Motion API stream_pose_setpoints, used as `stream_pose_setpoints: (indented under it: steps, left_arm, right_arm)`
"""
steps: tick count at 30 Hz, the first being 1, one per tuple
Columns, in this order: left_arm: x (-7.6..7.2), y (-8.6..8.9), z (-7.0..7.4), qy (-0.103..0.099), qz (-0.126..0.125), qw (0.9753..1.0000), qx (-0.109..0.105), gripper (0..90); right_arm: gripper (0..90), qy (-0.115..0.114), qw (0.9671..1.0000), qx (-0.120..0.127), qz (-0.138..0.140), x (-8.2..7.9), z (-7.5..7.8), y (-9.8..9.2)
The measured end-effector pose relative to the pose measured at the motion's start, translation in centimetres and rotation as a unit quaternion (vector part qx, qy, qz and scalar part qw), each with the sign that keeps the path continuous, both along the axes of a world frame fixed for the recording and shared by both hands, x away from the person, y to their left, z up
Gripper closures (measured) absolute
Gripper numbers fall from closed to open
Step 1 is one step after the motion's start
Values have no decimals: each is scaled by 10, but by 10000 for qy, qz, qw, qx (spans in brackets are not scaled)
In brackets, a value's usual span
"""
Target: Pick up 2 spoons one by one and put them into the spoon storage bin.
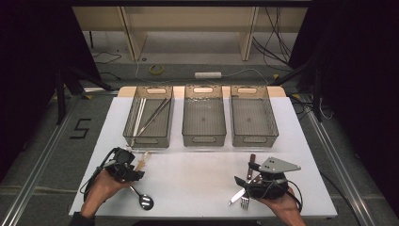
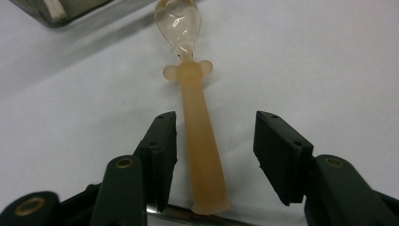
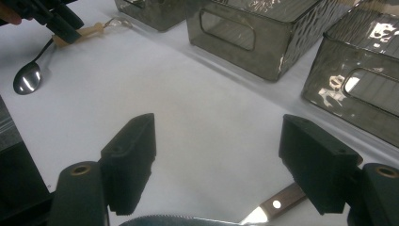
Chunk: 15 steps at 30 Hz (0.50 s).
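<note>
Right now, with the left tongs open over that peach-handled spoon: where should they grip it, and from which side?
Grip the straight peach handle, below the small collar, not the clear bowl. The spoon lies flat on the white table, and the left tongs already straddle the handle lengthwise from its butt end. So probably come straight down and close across its width; the flared butt should keep it from slipping.

From above the table's [image 1: 197, 188] near edge we look forward and down; our two gripper views skim close along it, sharing the grey bins [image 1: 203, 121] [image 3: 244, 33].
</note>
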State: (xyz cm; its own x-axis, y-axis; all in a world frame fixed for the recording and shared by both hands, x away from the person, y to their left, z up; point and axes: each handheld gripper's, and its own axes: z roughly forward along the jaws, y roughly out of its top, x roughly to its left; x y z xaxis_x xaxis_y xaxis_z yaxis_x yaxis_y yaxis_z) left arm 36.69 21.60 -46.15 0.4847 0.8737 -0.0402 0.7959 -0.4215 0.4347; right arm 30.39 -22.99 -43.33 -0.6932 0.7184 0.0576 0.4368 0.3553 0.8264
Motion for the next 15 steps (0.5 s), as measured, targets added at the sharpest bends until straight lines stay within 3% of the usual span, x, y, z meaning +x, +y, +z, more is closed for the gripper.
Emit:
stream_pose_setpoints:
  steps: [10, 15]
  left_arm:
    - [1, 3, -7, 143, -9, 9999, 86, 635]
    - [2, 5, -8, 118, -46, 9999, 108, 710]
  right_arm:
    - [289, -21, 10000, -37, 13, 0, 1, 3]
    - [289, -5, 10000, -41, 18, 1, 0, 3]
